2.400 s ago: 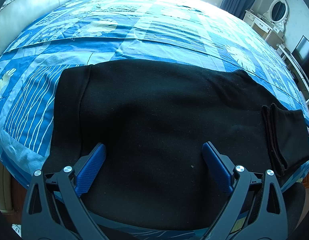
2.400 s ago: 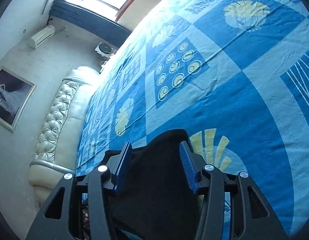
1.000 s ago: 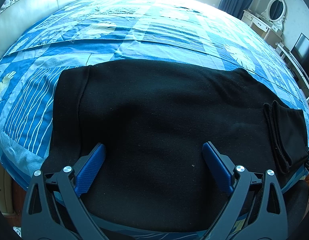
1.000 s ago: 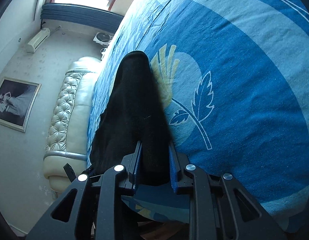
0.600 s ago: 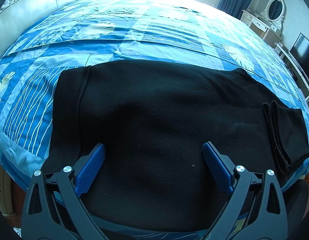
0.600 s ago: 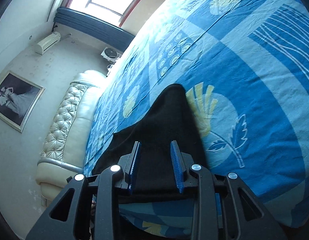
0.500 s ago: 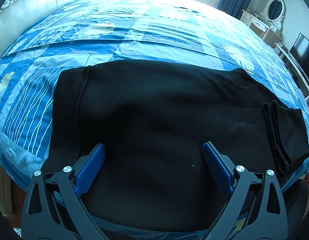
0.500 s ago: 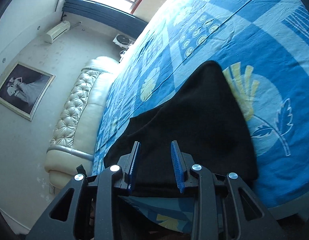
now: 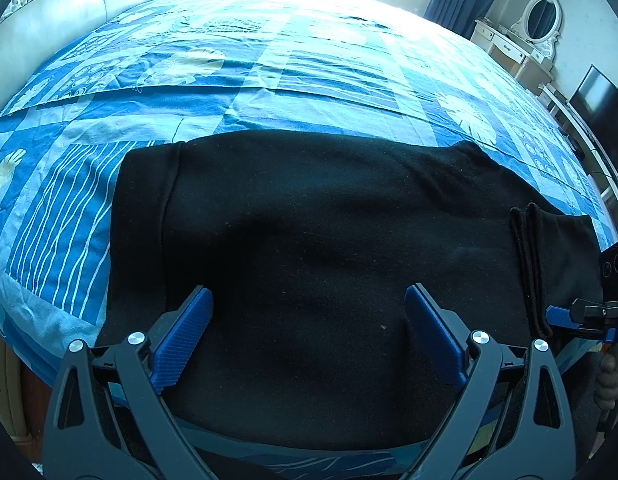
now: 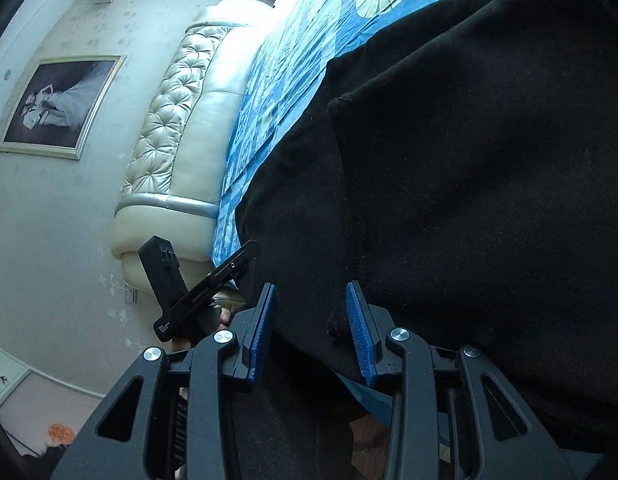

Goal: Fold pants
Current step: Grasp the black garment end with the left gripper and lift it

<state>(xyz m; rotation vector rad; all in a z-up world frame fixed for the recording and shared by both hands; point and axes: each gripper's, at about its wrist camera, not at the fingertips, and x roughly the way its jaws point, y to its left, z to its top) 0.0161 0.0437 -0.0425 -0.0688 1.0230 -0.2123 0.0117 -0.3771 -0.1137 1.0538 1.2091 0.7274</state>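
Pants (image 9: 329,248) lie flat; left tool (image 9: 309,320) spread; right tool (image 10: 311,320), just opening, straddles hem.

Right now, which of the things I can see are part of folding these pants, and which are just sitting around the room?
Part of the job:
- black pants, spread on the bed
- folded-over leg end
- left tool, open above the pants
- right tool, open

Just there:
- blue bedspread
- padded headboard
- framed picture
- dressing table with mirror
- television

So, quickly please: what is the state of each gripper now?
Left gripper: open wide above the black pants, holding nothing.
Right gripper: open, just been opening, pants edge between fingers.
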